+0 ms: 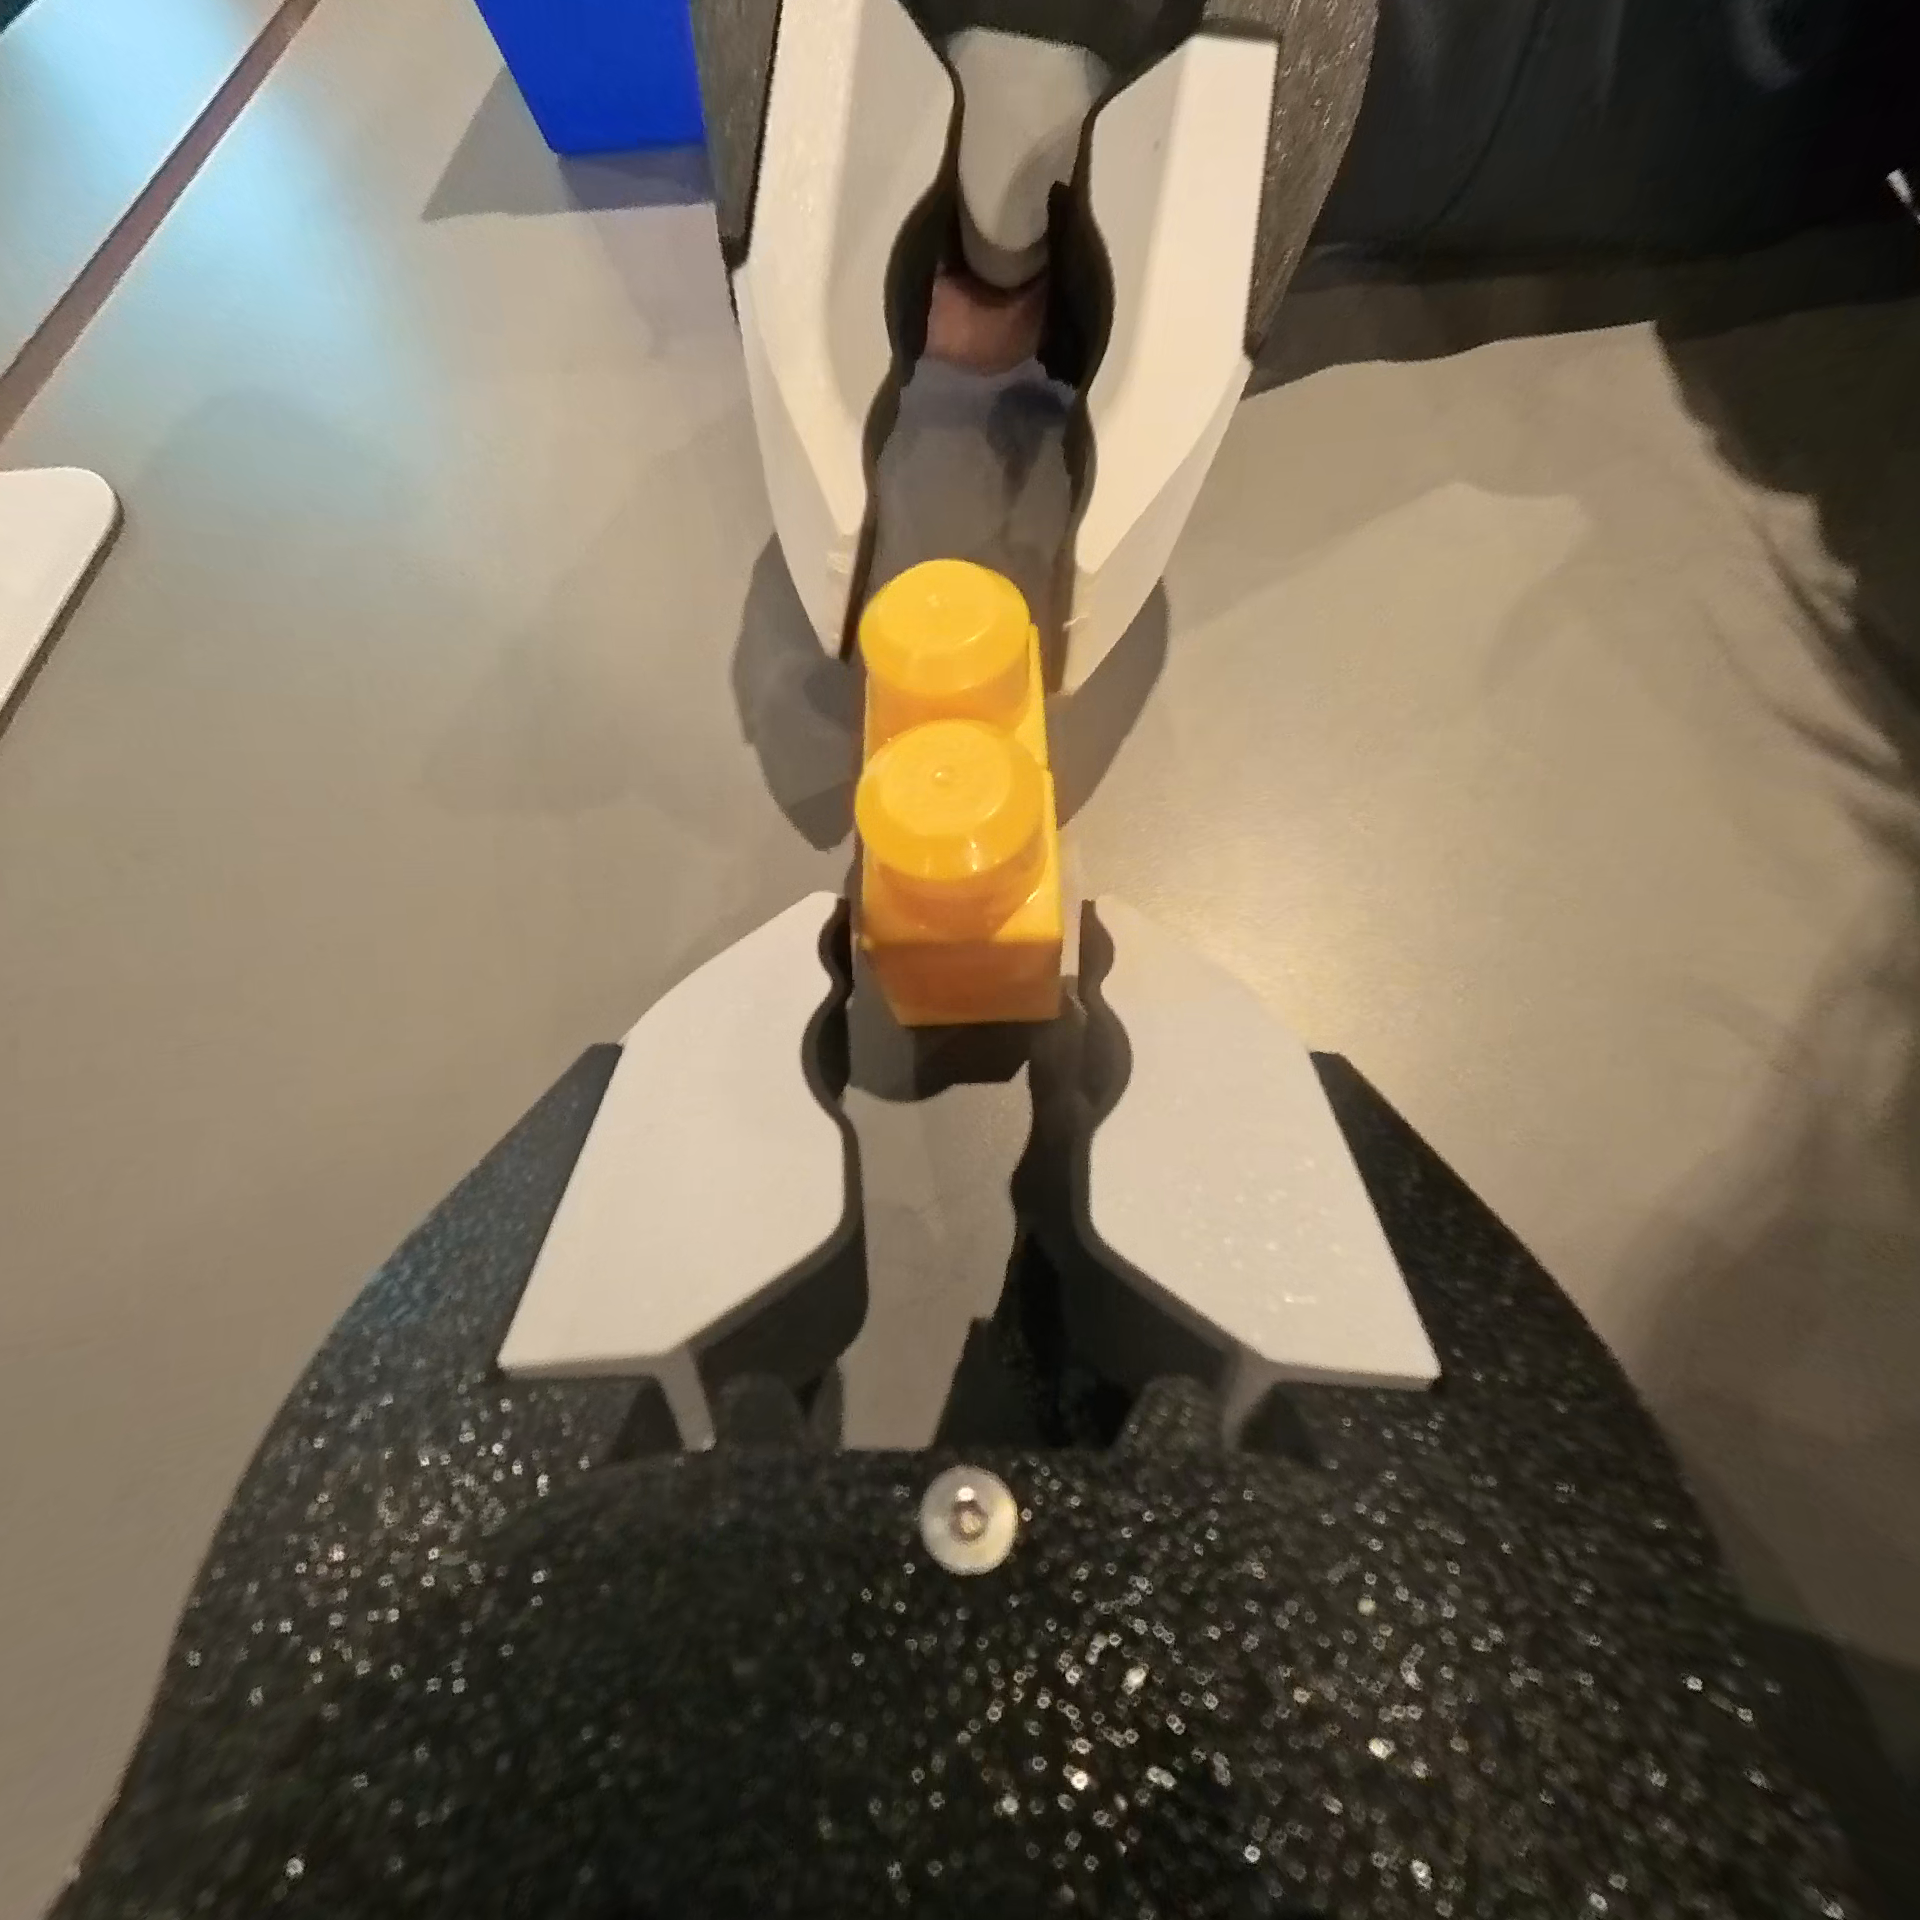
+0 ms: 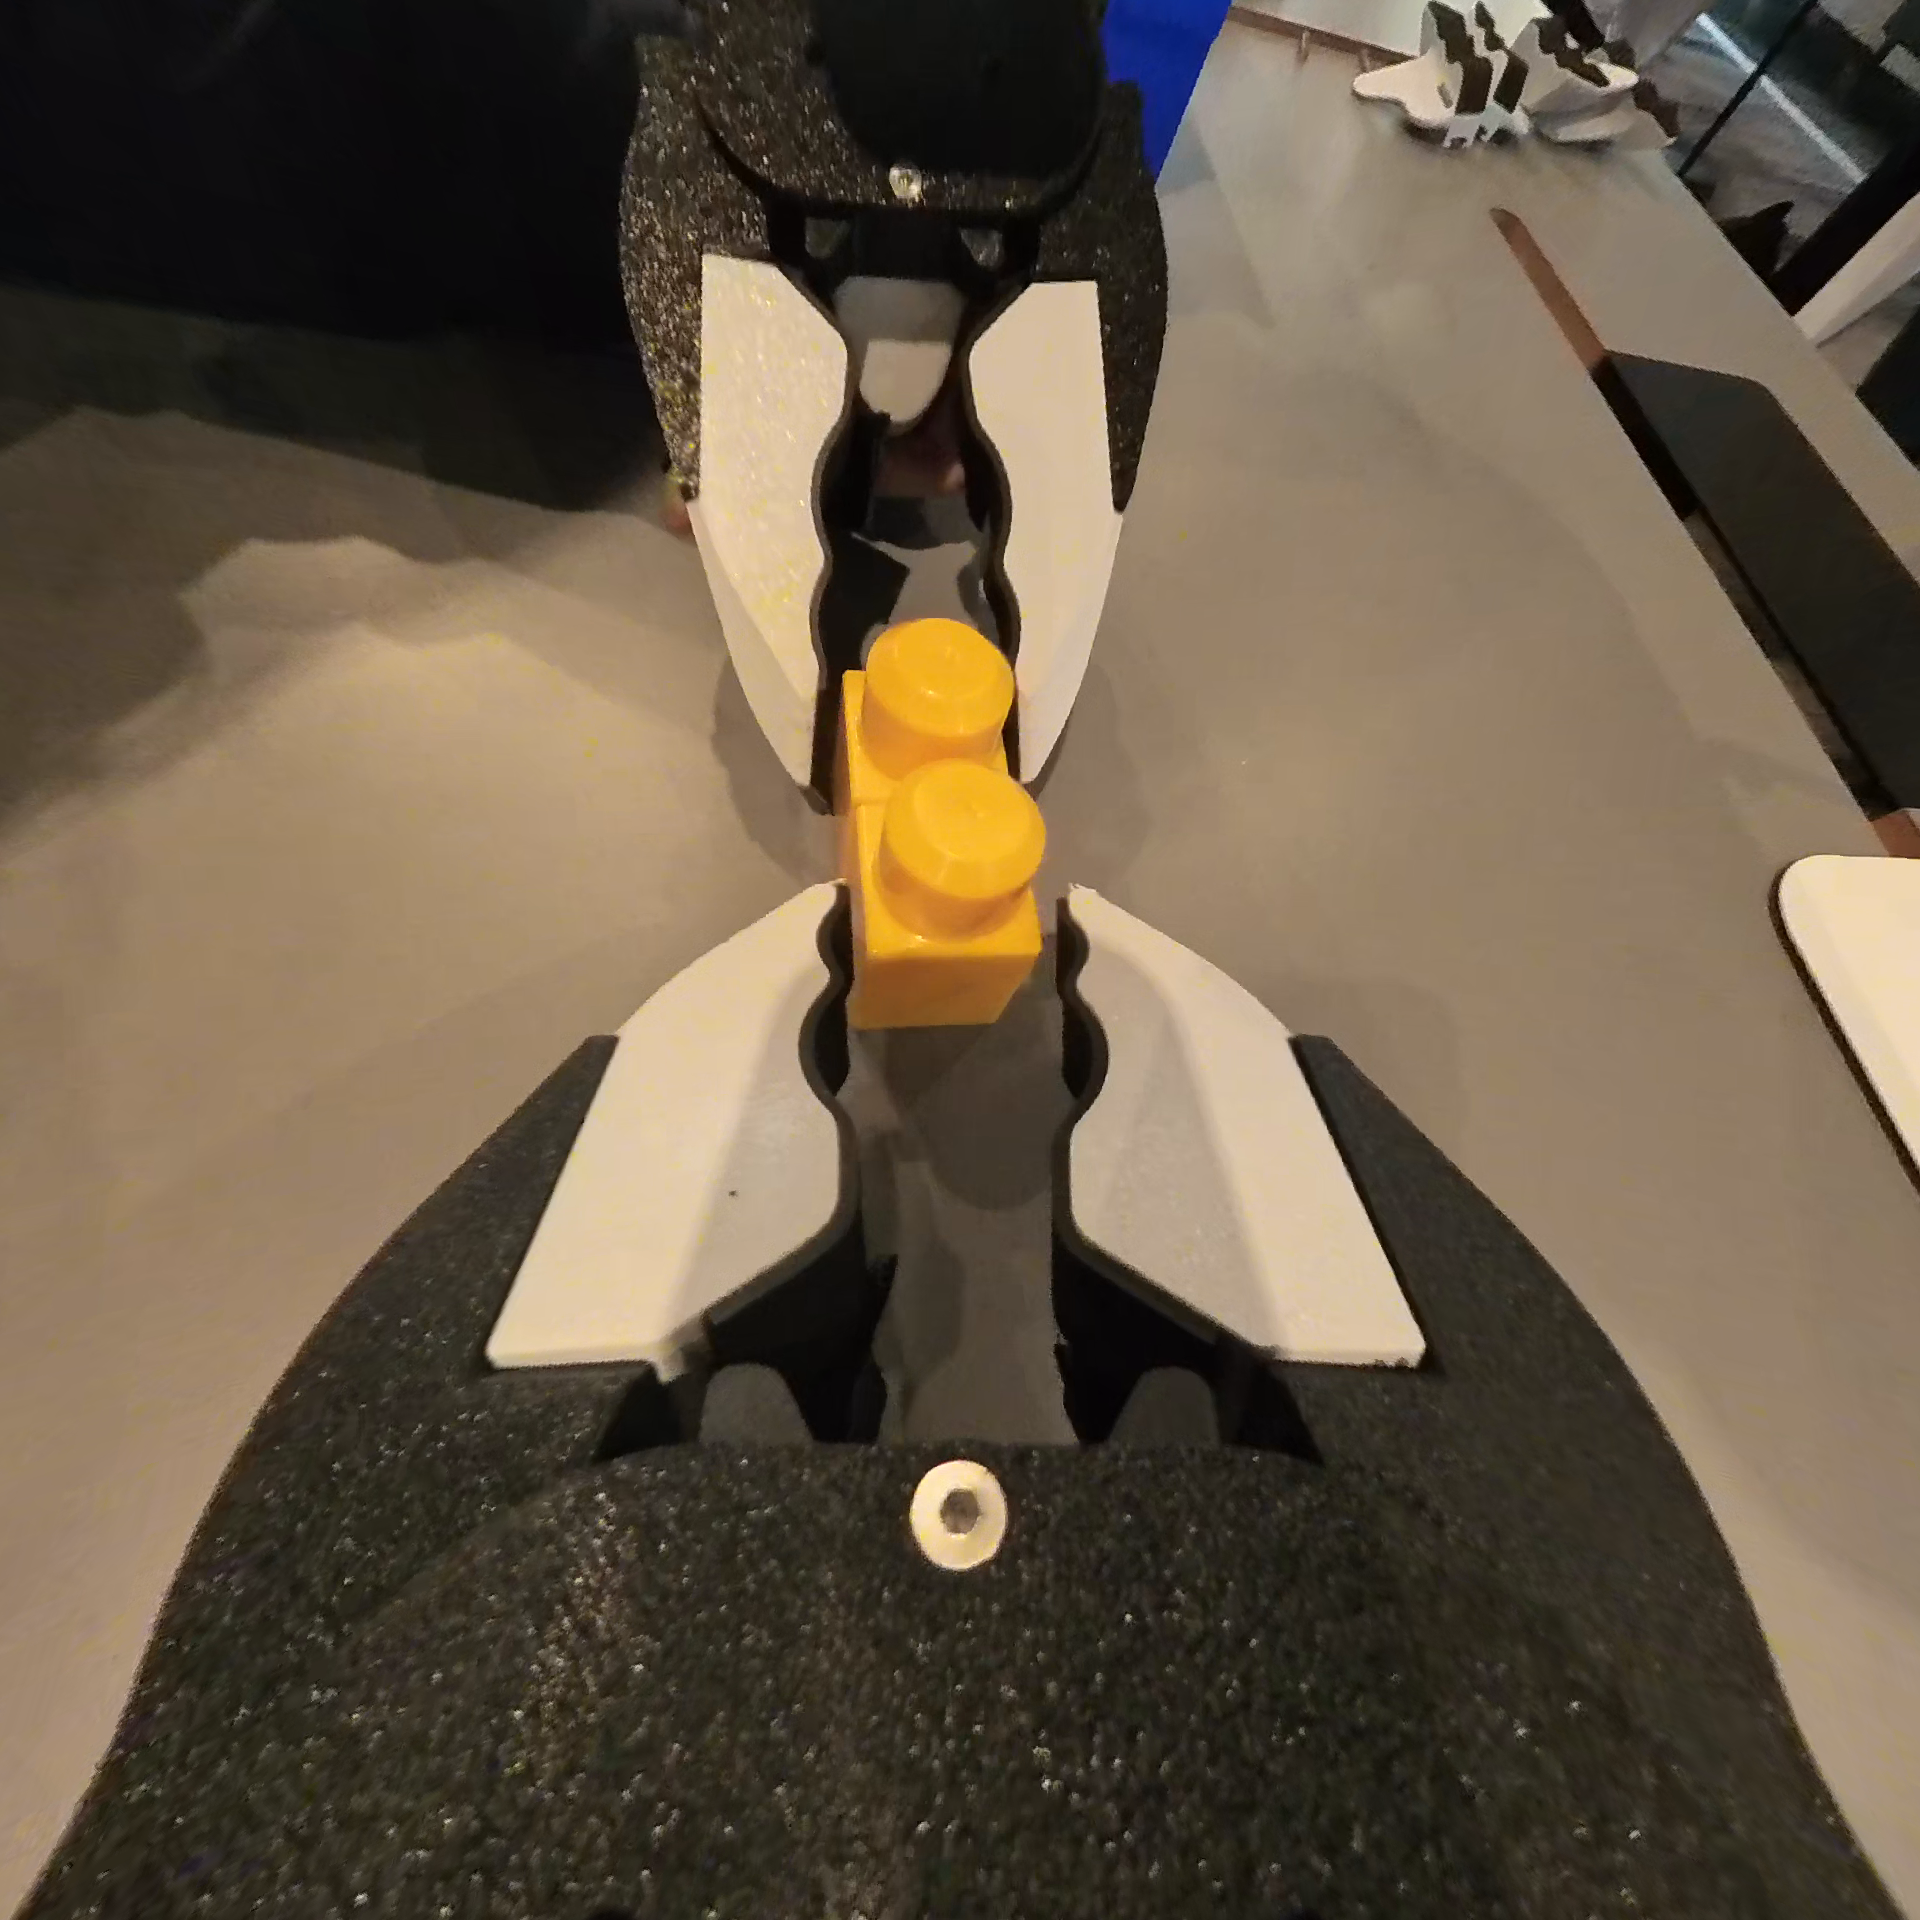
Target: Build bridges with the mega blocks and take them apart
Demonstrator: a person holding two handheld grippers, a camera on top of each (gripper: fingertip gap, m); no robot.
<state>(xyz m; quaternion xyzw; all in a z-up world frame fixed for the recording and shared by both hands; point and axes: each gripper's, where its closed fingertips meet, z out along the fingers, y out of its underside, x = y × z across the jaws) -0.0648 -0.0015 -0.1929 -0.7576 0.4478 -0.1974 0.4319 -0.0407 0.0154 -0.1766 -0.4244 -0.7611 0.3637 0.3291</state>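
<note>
One yellow block (image 1: 956,810), two studs, sits mid-table between both grippers, facing each other end to end. Left gripper (image 1: 961,971): jaws narrow, pressed on the near end. Right gripper (image 2: 951,961): jaws narrow around the opposite end, a gap showing on one side. No bridge visible; judged either nothing built or all dismantled. Count: one block, two grippers.

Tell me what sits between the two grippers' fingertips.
A yellow two-stud plastic block bridges the gap. In both wrist views, the left gripper flanks one end and the right gripper the other, above the bare grey table.
</note>
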